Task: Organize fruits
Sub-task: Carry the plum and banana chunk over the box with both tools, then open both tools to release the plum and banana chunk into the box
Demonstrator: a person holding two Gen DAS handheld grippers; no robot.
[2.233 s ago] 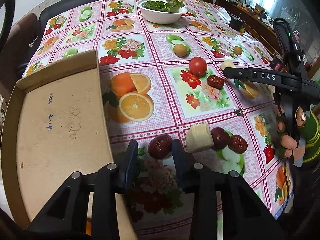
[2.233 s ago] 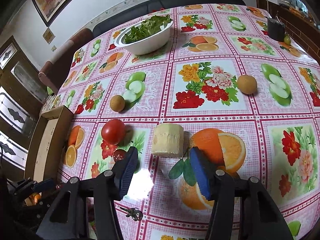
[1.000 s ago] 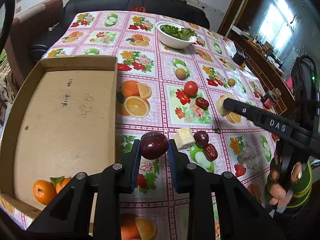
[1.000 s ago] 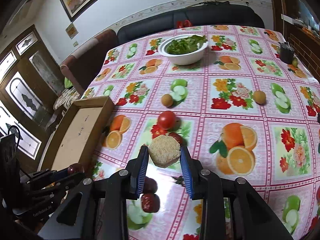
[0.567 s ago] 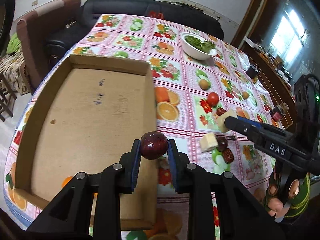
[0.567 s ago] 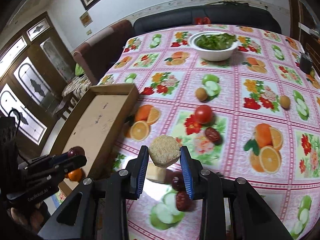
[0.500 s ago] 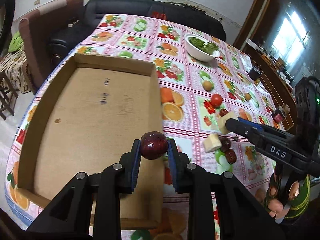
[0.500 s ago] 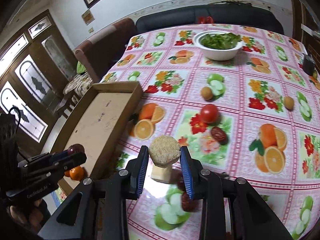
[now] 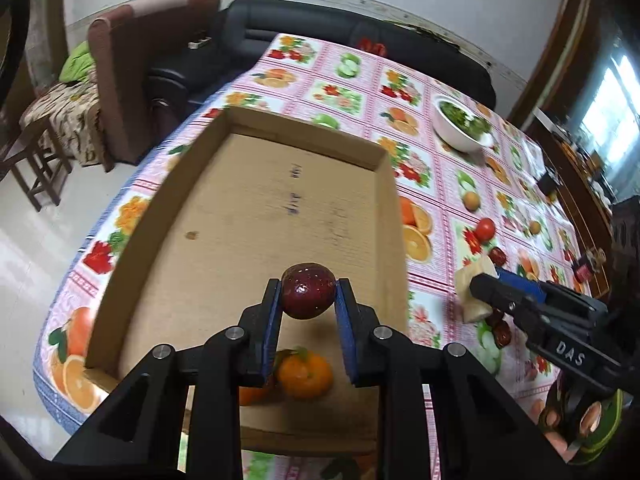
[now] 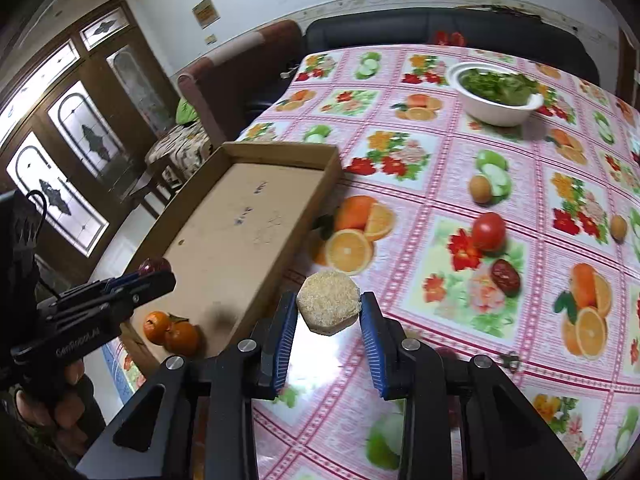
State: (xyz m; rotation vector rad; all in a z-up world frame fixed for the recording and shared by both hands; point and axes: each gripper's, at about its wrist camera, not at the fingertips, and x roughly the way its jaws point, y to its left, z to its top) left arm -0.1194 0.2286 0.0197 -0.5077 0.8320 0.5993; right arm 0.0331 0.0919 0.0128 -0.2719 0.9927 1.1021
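Observation:
My left gripper (image 9: 308, 300) is shut on a dark red jujube (image 9: 308, 295) and holds it above the near end of the cardboard tray (image 9: 256, 216). Two tangerines (image 9: 305, 374) lie in the tray's near corner, below the jujube. My right gripper (image 10: 329, 312) is shut on a pale sugarcane chunk (image 10: 329, 307), held above the tablecloth just right of the tray (image 10: 248, 224). The right gripper with its chunk (image 9: 474, 292) also shows in the left wrist view. The left gripper with the jujube (image 10: 154, 266) shows in the right wrist view.
On the fruit-print tablecloth lie a tomato (image 10: 489, 231), a red jujube (image 10: 506, 274), two small brown round fruits (image 10: 480, 189) and a white bowl of greens (image 10: 500, 94). More jujubes (image 9: 502, 330) lie under the right gripper. A sofa and armchair stand beyond the table.
Both grippers have moved left with their loads. The left gripper now hangs over the tray's near end, above the tangerines; the right gripper has come close to the tray's right wall.

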